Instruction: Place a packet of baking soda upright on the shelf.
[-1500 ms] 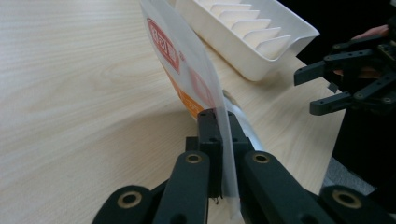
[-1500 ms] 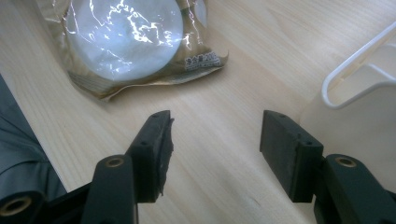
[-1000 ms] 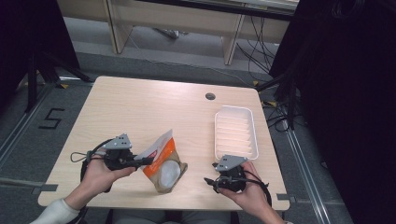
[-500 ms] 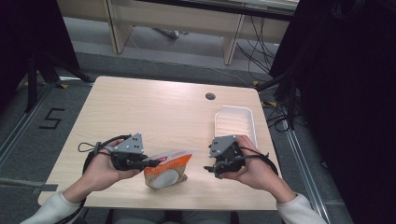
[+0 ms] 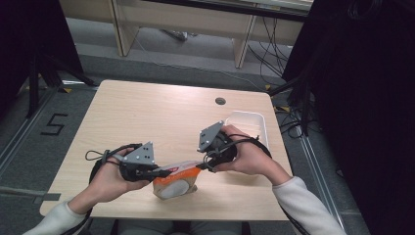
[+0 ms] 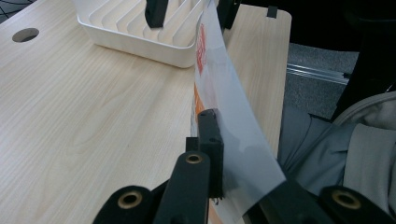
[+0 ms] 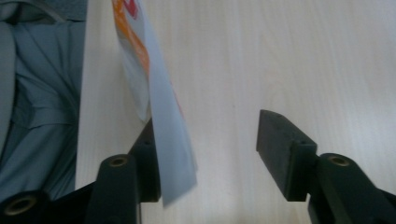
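Observation:
An orange and white pouch point(image 5: 175, 182) with a clear top edge hangs low over the table's front edge. My left gripper point(image 5: 157, 172) is shut on its left end. In the left gripper view the jaws point(image 6: 215, 135) pinch the translucent pouch edge point(image 6: 223, 88). My right gripper point(image 5: 203, 164) is at the pouch's right end. In the right gripper view it point(image 7: 212, 154) stands open, with the pouch edge point(image 7: 161, 126) between the jaws, against the left one. The far side of the pouch is hidden.
A white ridged tray point(image 5: 258, 122) sits at the table's right, just behind my right hand; it also lies ahead in the left gripper view point(image 6: 126, 39). A round cable hole point(image 5: 220, 101) is at the back. The wooden table point(image 5: 147, 117) is bare at left and centre.
The pouch has tipped from upright to lying sideways and shifted right with my left gripper. My right gripper moved left and forward from near the tray to the pouch's right end.

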Demonstrator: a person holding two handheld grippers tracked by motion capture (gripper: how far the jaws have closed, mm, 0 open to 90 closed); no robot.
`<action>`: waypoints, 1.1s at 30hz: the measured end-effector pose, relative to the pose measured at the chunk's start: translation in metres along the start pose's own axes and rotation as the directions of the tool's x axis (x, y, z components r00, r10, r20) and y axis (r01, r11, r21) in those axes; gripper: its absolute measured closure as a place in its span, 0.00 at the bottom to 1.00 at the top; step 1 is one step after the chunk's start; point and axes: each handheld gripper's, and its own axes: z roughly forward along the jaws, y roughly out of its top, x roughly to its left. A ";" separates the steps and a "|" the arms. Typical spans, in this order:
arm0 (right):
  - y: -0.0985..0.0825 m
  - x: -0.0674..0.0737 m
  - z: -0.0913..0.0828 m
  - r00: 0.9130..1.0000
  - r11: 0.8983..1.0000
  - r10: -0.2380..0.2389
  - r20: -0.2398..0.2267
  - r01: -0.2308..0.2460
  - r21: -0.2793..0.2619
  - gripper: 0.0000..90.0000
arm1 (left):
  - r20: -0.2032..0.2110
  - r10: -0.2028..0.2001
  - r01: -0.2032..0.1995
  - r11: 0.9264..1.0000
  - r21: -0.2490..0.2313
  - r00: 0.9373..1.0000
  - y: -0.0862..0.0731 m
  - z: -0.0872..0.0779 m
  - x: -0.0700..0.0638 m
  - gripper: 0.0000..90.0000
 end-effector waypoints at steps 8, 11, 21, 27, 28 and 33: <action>0.013 0.002 0.028 0.992 0.993 -0.088 -0.095 0.095 0.071 0.80 | -0.007 -0.008 0.008 1.000 -0.008 1.000 -0.002 -0.001 0.000 0.99; 0.016 0.004 0.033 0.990 0.991 -0.088 -0.110 0.099 0.095 0.89 | -0.011 -0.010 0.010 1.000 -0.008 1.000 -0.003 -0.002 0.001 0.99; 0.025 0.003 0.031 0.986 0.986 -0.103 -0.135 0.118 0.114 1.00 | -0.039 -0.028 0.026 0.999 -0.045 0.999 -0.014 -0.005 0.006 0.97; 0.031 0.003 0.027 0.991 0.984 -0.016 -0.132 0.038 0.171 1.00 | -0.094 -0.019 0.010 0.996 -0.092 0.995 -0.023 -0.014 0.008 0.68; 0.032 0.001 0.027 0.990 0.986 -0.033 -0.134 0.054 0.160 1.00 | -0.120 -0.024 0.013 0.995 -0.095 0.992 -0.026 -0.016 0.008 0.57; 0.037 0.000 0.022 0.992 0.983 0.001 -0.122 0.022 0.183 1.00 | -0.174 -0.109 0.089 0.989 -0.117 0.979 -0.044 -0.025 0.010 0.32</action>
